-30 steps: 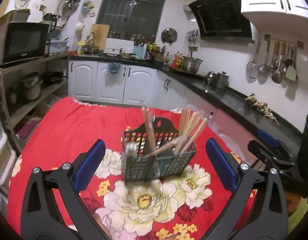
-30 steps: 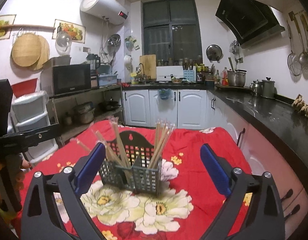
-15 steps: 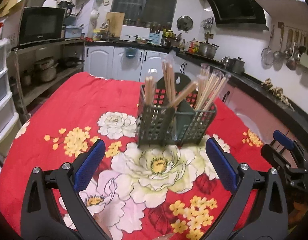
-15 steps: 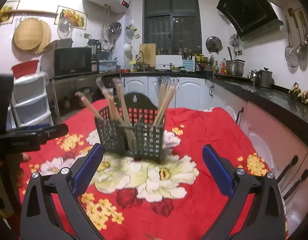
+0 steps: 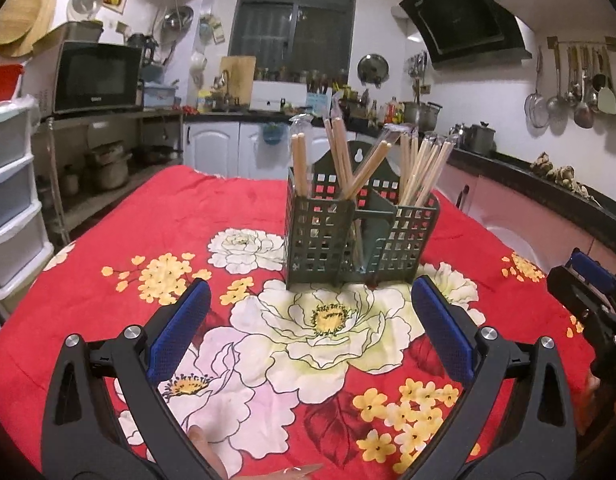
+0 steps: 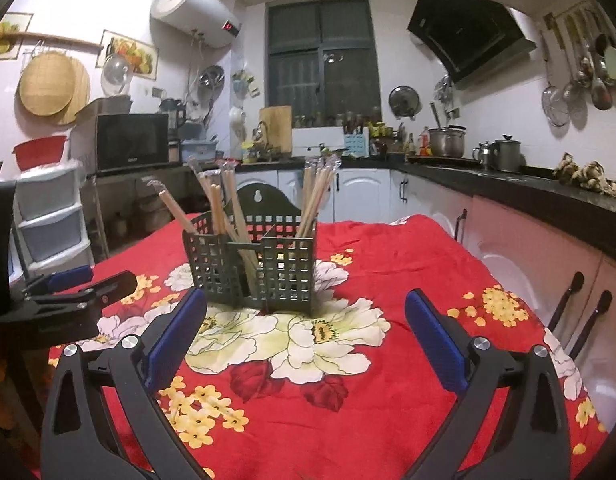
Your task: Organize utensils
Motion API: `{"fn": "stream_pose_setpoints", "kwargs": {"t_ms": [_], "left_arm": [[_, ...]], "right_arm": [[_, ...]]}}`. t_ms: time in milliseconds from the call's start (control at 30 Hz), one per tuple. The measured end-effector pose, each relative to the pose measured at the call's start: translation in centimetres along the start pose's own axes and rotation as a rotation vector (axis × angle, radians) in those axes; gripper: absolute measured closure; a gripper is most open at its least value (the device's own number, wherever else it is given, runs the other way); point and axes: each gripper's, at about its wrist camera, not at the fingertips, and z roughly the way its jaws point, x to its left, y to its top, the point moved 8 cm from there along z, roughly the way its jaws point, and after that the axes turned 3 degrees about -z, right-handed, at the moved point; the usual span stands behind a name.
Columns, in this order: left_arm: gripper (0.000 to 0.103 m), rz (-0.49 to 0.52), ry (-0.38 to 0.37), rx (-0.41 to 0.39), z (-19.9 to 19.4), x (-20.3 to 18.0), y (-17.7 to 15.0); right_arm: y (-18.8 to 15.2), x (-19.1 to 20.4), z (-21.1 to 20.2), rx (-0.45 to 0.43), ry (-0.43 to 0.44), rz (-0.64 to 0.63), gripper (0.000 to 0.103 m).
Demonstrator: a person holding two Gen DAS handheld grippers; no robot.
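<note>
Fingers (image 5: 179, 334) wide apart on both grippers (image 6: 305, 332), nothing held, hovering near the caddy (image 5: 360, 236) on the desk (image 5: 119, 264). Chopsticks (image 5: 422, 172) look sorted; probably just checking, maybe straightening leaners next.

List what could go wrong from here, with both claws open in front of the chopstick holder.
1. The holder looks light and stands on a soft cloth; pulling a leaning chopstick may tip it.
2. The chopsticks cross and crowd, so a claw may catch several.
3. Left claw and right claw both face the holder and could collide.
</note>
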Motion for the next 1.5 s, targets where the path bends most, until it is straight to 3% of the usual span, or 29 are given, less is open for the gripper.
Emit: {"fn": "stream_pose_setpoints", "kwargs": {"t_ms": [167, 1500], "left_arm": [[0.010, 0.022, -0.042, -0.024, -0.32, -0.79, -0.79], [0.010, 0.024, -0.045, -0.016, -0.22, -1.15, -1.10]], "right_arm": [[-0.14, -0.07, -0.42, -0.037, -0.028, -0.023, 0.006], [-0.61, -0.68, -0.33, -0.034, -0.034, 0.003, 0.006]]}}
